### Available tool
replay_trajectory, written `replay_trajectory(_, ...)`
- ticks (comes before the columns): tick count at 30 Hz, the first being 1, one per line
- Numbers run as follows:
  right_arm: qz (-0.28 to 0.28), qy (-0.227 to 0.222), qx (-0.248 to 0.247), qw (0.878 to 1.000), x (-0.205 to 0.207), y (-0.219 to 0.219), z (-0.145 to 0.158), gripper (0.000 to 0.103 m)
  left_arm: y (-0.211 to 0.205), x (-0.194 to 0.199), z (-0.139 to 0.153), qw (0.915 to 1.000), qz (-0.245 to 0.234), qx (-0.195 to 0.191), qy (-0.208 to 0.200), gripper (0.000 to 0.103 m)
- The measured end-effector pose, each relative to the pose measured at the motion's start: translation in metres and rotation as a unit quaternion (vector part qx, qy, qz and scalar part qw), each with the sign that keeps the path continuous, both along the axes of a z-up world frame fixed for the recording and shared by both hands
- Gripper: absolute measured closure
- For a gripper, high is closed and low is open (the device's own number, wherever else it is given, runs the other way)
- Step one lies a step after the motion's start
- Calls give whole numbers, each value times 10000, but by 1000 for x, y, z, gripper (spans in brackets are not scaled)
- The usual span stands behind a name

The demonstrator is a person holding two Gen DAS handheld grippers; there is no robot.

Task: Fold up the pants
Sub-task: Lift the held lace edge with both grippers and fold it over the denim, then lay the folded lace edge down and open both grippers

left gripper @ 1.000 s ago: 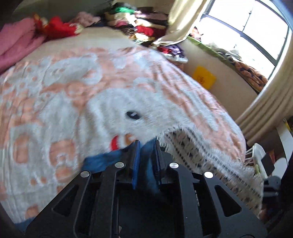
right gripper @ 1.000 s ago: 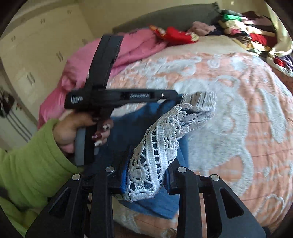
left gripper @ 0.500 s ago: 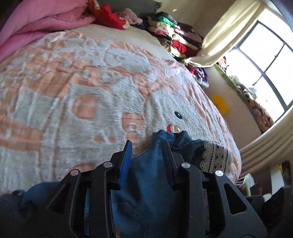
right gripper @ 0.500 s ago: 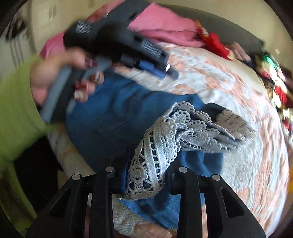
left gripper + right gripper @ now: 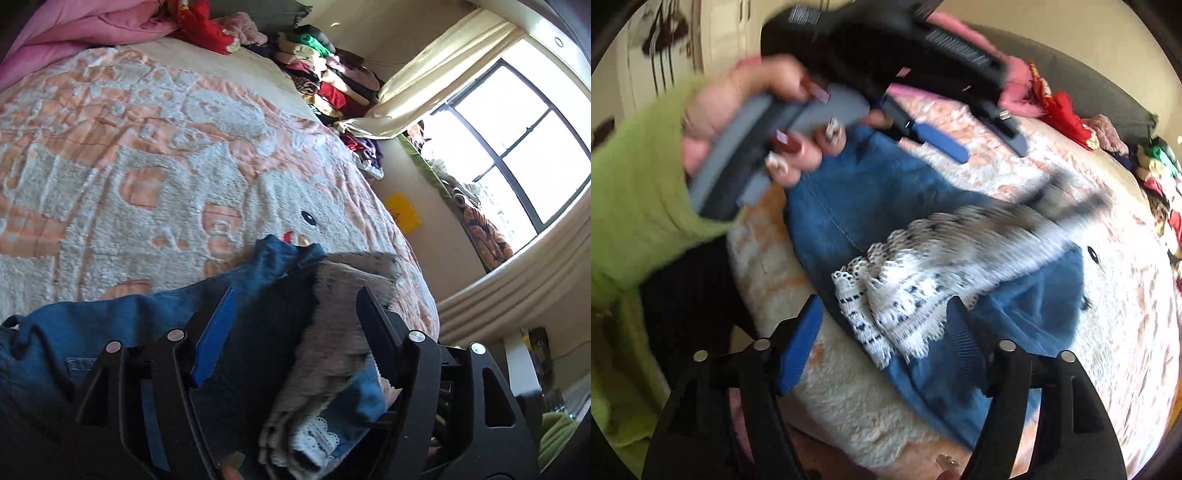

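My right wrist cam catches the left hand (image 5: pixel 738 122) in its green sleeve (image 5: pixel 631 192) holding the left gripper (image 5: pixel 991 146); the left cam only gets the window (image 5: pixel 509 147) and the clothes pile (image 5: pixel 325 77). The lace hem (image 5: pixel 923 273) is smeared with blur. Both sets of jaws have just been opening and stand wide apart now. The pants (image 5: pixel 122 325) lie loose on the bedspread (image 5: pixel 147 147), lace between the right gripper (image 5: pixel 882 325) fingers, unpinched.
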State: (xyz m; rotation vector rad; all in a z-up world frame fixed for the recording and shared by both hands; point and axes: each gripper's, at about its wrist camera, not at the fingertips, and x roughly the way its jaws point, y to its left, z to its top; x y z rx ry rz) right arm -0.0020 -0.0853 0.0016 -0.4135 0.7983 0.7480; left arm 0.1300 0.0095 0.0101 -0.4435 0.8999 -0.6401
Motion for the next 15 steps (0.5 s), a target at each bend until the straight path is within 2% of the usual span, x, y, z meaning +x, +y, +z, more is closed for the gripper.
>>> replay_trajectory(2, -234, 40, 234, 9994, -1, -16, 8, 31, -2, 0, 0, 10000, -17, 3, -5, 37)
replay_trajectory(7, -884, 185, 431, 9950, 17, -52, 7, 31, -1, 8, -13, 9996, 6, -143, 232, 33)
replay_trajectory(9, -1006, 257, 466, 9935, 17, -58, 7, 31, -1, 11, -19, 9994, 129, 0, 335, 30)
replay_trajectory(12, -965, 268, 484, 9938, 16, -58, 6, 31, 1, 17, -28, 9980, 334, 205, 496, 24)
replay_trajectory(15, -833, 230, 438, 9953, 16, -49, 3, 31, 2, 28, -34, 9970, 423, 160, 622, 24)
